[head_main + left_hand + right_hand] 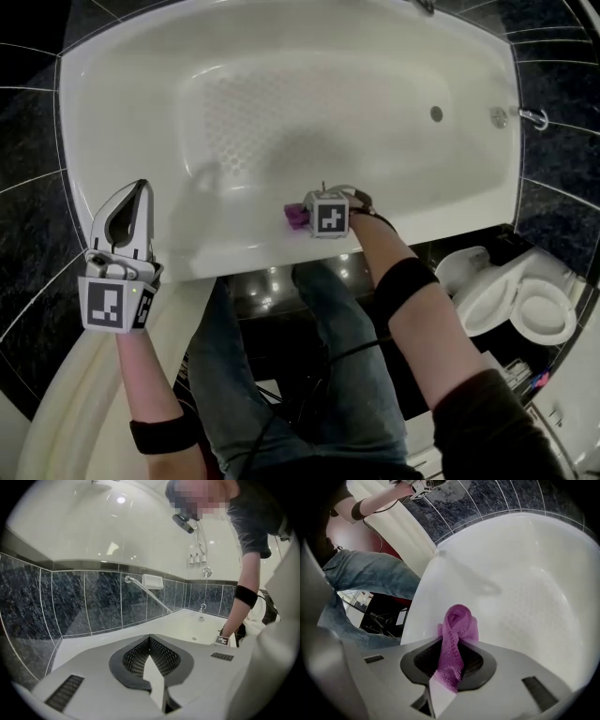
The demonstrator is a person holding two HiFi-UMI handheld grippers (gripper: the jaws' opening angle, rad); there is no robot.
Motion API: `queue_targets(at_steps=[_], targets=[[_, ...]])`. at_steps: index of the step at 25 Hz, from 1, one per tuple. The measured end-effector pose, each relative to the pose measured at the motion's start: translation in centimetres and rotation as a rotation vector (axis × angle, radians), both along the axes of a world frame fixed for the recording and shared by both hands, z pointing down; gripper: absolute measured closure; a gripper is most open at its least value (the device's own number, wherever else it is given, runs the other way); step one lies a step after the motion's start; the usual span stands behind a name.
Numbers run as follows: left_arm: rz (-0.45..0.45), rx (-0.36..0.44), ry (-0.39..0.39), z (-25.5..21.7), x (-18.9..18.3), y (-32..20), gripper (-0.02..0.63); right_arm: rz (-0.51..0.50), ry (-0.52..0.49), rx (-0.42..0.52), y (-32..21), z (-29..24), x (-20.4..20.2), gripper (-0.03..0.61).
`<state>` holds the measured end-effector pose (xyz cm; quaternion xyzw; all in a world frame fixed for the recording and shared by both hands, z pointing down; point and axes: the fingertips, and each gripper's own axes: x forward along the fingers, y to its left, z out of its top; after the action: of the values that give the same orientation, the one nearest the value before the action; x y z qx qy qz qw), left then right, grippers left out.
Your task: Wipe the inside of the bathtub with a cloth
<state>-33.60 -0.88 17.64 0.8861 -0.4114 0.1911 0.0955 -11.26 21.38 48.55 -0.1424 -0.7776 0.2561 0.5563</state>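
The white bathtub (375, 112) fills the upper head view. My right gripper (309, 217) reaches over the near rim, shut on a purple cloth (295, 217) that lies against the tub's near inner wall. In the right gripper view the cloth (459, 620) bulges out beyond the jaws of that gripper (457, 641), over the white tub side. My left gripper (142, 187) hovers above the tub's near left corner, shut with nothing in it. In its own view the left gripper (150, 639) points along the tub (187, 625) toward the far end.
The drain (436, 113) and a chrome fitting (500, 116) are at the tub's right end. A toilet (525, 305) stands at lower right. Dark tiles (84, 602) with a grab bar (145, 592) line the far wall. The person's legs (328, 375) are by the tub.
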Motion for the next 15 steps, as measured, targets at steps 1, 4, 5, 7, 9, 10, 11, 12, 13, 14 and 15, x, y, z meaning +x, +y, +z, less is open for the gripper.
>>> queue_targets(at_steps=[1, 4, 5, 7, 9, 10, 11, 12, 13, 14, 15], targets=[[0.004, -0.001, -0.002, 0.0, 0.3, 0.0, 0.617, 0.001, 0.008, 0.007, -0.2, -0.2, 0.4, 0.476], [0.013, -0.011, -0.017, 0.4, 0.5, 0.2, 0.617, -0.014, 0.039, 0.025, -0.8, -0.2, 0.8, 0.476], [0.013, -0.016, -0.022, 0.7, 0.2, 0.2, 0.617, -0.015, 0.047, 0.028, -1.0, -0.1, 0.6, 0.476], [0.003, -0.029, -0.022, 1.4, -0.9, 0.1, 0.617, 0.017, 0.042, 0.046, -1.7, 0.0, -0.8, 0.474], [-0.011, -0.045, -0.021, 2.7, -2.2, -0.3, 0.617, 0.075, -0.019, 0.094, -3.8, -0.5, -4.5, 0.474], [-0.018, -0.054, -0.024, 3.6, -2.8, -0.4, 0.617, 0.09, -0.061, 0.113, -4.7, -0.7, -7.1, 0.474], [-0.023, -0.067, -0.03, 4.4, -3.4, -0.5, 0.617, 0.091, -0.106, 0.12, -5.2, -0.8, -10.0, 0.474], [-0.027, -0.082, -0.035, 5.1, -4.0, -0.6, 0.617, 0.085, -0.147, 0.115, -5.2, -0.8, -13.0, 0.473], [-0.031, -0.097, -0.035, 5.6, -4.6, -0.6, 0.617, 0.081, -0.185, 0.108, -5.1, -1.0, -16.2, 0.472], [-0.034, -0.107, -0.03, 6.0, -5.2, -0.8, 0.617, 0.083, -0.231, 0.117, -5.5, -1.6, -19.6, 0.472], [-0.036, -0.116, -0.024, 6.4, -5.9, -1.0, 0.617, 0.083, -0.281, 0.135, -6.1, -2.3, -23.1, 0.472]])
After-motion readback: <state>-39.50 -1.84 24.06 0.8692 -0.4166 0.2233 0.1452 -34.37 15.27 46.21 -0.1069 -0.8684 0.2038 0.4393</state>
